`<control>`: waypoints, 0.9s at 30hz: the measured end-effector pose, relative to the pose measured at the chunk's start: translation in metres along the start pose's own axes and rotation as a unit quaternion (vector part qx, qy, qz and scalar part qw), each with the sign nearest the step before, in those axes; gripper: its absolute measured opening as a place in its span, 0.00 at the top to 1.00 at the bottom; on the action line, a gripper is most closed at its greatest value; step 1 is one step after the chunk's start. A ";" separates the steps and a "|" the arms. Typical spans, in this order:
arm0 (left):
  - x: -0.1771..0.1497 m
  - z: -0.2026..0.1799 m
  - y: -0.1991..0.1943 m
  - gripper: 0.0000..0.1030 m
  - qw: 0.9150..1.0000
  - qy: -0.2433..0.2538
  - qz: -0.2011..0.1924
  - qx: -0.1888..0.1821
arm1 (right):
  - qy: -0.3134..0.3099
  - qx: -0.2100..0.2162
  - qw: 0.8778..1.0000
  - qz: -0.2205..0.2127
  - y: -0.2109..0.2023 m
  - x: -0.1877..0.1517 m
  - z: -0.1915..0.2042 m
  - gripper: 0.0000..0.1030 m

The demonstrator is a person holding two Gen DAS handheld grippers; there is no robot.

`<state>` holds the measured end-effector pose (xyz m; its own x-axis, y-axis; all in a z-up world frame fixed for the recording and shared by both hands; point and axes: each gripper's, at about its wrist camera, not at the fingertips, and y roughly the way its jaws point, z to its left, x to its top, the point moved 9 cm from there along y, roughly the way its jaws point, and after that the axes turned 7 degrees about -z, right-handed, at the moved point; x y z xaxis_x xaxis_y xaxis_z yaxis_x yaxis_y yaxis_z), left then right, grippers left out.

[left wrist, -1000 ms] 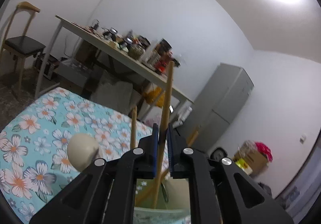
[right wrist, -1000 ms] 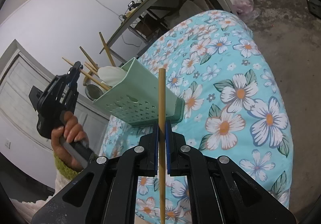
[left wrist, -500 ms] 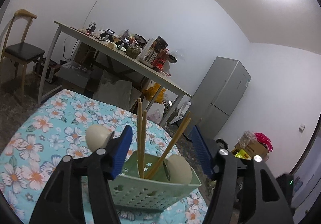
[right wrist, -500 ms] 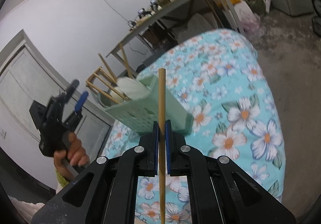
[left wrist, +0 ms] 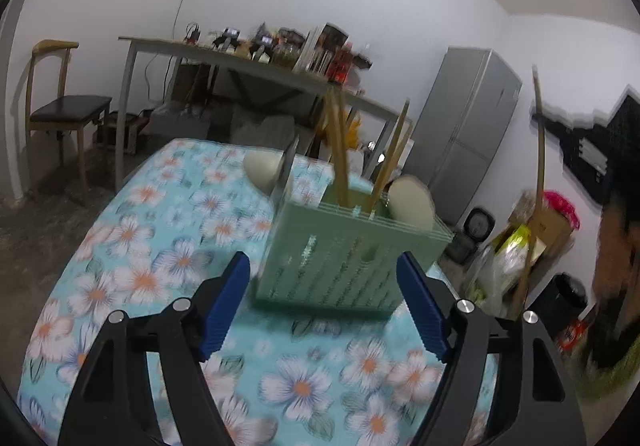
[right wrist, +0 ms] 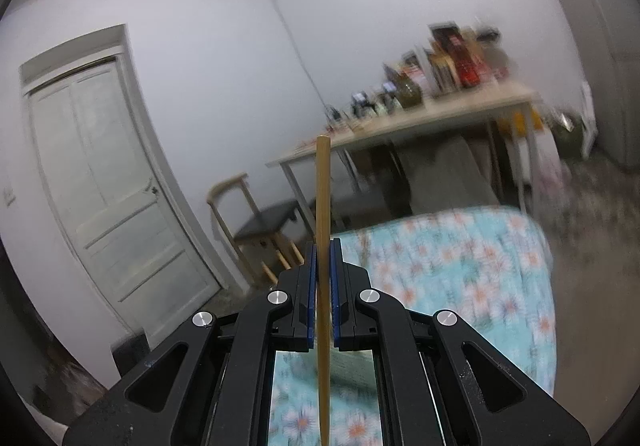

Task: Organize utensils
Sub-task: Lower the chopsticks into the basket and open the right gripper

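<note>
In the left wrist view a green perforated utensil basket (left wrist: 348, 258) stands on the floral tablecloth (left wrist: 152, 246). It holds several wooden chopsticks (left wrist: 340, 162), two pale spoons (left wrist: 412, 202) and a metal utensil. My left gripper (left wrist: 324, 298) is open and empty, just in front of the basket. My right gripper (right wrist: 323, 278) is shut on a wooden chopstick (right wrist: 322, 214) that stands upright between its pads. That chopstick also shows at the right of the left wrist view (left wrist: 538, 150). The basket is out of the right wrist view.
A long cluttered table (left wrist: 248, 66) stands behind, with a wooden chair (left wrist: 64, 114) at the left and a grey fridge (left wrist: 468, 126) at the right. A white door (right wrist: 104, 182) shows in the right wrist view. Bags and boxes (left wrist: 524, 238) lie on the floor.
My left gripper let go of its chopstick into the basket, opened and drew back. My right gripper swung upward with its chopstick, so the basket left its view.
</note>
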<state>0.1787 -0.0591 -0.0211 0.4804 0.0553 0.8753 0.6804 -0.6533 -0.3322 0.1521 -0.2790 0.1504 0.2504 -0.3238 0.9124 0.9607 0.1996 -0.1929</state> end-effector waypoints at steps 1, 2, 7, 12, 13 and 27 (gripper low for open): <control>-0.005 0.001 0.000 0.28 1.000 0.003 0.006 0.001 | -0.009 0.007 1.000 -0.007 0.005 0.007 0.007 0.96; -0.011 0.002 -0.001 0.28 1.000 0.006 0.012 0.003 | -0.018 0.014 1.000 -0.014 0.011 0.013 0.012 0.96; -0.029 0.001 -0.003 0.27 0.999 0.027 0.025 0.002 | -0.065 0.040 0.996 -0.051 0.043 0.041 0.038 0.96; -0.030 -0.002 -0.001 0.25 0.999 0.042 0.021 0.001 | -0.106 0.035 0.993 -0.048 0.082 0.037 0.044 0.96; -0.031 0.000 -0.001 0.25 0.999 0.043 0.021 0.001 | -0.109 0.034 0.993 -0.042 0.086 0.032 0.043 0.96; -0.034 0.004 0.006 0.24 0.999 0.036 0.025 0.000 | -0.141 0.013 0.990 0.004 0.116 -0.028 0.030 0.96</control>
<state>0.1684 -0.0613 -0.0544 0.4721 -0.0323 0.8809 0.6572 -0.6531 -0.3762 0.2530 -0.2186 0.1135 0.2108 -0.0522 0.9761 0.9544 0.2268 -0.1940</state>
